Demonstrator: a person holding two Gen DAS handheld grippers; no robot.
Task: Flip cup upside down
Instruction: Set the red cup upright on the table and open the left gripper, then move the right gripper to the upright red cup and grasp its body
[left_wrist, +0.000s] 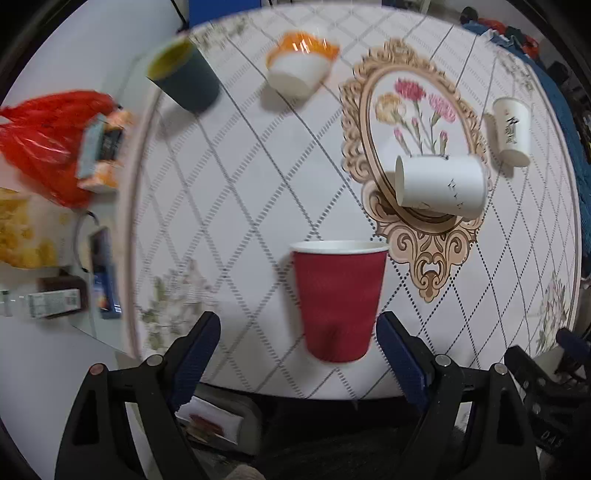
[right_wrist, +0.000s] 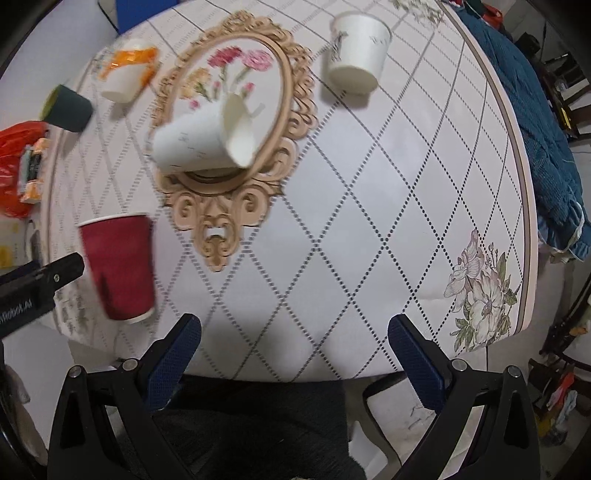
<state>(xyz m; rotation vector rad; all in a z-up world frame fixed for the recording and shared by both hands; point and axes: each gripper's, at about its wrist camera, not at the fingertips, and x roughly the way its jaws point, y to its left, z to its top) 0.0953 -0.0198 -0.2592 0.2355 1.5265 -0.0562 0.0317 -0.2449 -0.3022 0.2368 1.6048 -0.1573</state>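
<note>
Red cup (left_wrist: 339, 301) upright, rim up, dead ahead of our left gripper (left_wrist: 297, 334), axis vertical. Left jaws wide, empty. Right gripper (right_wrist: 293, 338) also wide, farther from the cup.

Matt ribbed red paper cup (left_wrist: 338, 301) on glossy printed tablecloth (left_wrist: 258, 206).

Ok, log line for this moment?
left gripper: open, nearing red cup | right gripper: open, empty | red cup: upright on table | flip: not done
</note>
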